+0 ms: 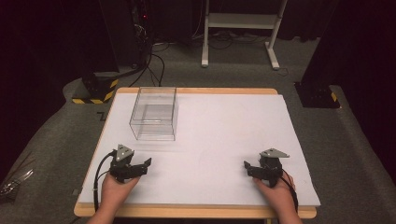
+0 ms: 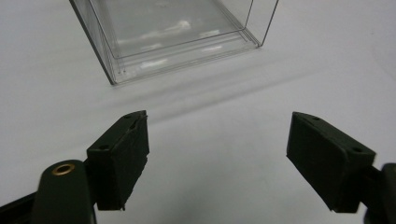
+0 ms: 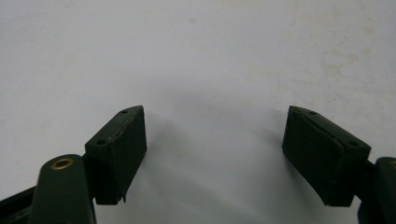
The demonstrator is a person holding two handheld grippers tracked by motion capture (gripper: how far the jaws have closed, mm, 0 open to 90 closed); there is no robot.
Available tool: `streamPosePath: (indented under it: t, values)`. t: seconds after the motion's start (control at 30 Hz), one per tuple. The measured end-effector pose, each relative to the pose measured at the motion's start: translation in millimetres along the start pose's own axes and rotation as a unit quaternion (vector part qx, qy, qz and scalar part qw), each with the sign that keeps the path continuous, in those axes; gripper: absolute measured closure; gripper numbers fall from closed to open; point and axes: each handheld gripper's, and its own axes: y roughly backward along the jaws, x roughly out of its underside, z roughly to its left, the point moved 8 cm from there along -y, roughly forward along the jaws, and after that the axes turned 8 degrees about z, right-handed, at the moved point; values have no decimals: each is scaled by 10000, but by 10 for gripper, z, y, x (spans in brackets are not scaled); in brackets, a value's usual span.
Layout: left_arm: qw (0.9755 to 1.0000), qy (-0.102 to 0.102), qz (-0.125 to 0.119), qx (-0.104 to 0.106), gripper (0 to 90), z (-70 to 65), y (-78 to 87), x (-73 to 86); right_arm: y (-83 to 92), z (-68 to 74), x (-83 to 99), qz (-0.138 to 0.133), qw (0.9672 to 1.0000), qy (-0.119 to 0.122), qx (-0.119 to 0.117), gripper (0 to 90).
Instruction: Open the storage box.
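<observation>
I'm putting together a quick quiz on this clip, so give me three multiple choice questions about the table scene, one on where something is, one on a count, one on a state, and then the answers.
1. Where does the clear plastic box stand on the white table?
A. far left part, ahead of the left hand-held gripper
B. near right corner
C. between the two grippers

2. How many hand-held grippers rest on the table?
A. one
B. two
C. three

3. How do the jaws of the left hand-held gripper stand?
A. shut on the box
B. shut on nothing
C. open, nothing between them

Answers:
1. A, the high view shows the box up the table from that gripper.
2. B, the left one and the right hand-held gripper, one per hand.
3. C, bare table shows in the wide gap.
</observation>
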Motion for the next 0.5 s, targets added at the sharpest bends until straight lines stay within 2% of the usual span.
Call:
streamPosePath:
  t: [0.1,0.33,0.5]
  values:
    - [10000,57,-44,21,193,-16,-24,-49,0,-1,0,-2,10000,2,-3,217]
    - [10000,25,-68,-39,174,-56,-109,-173,0,-2,-1,-6,10000,-1,-9,217]
    - [9996,167,-227,87,171,-78,-165,-294,1,0,0,-3,10000,-14,-14,216]
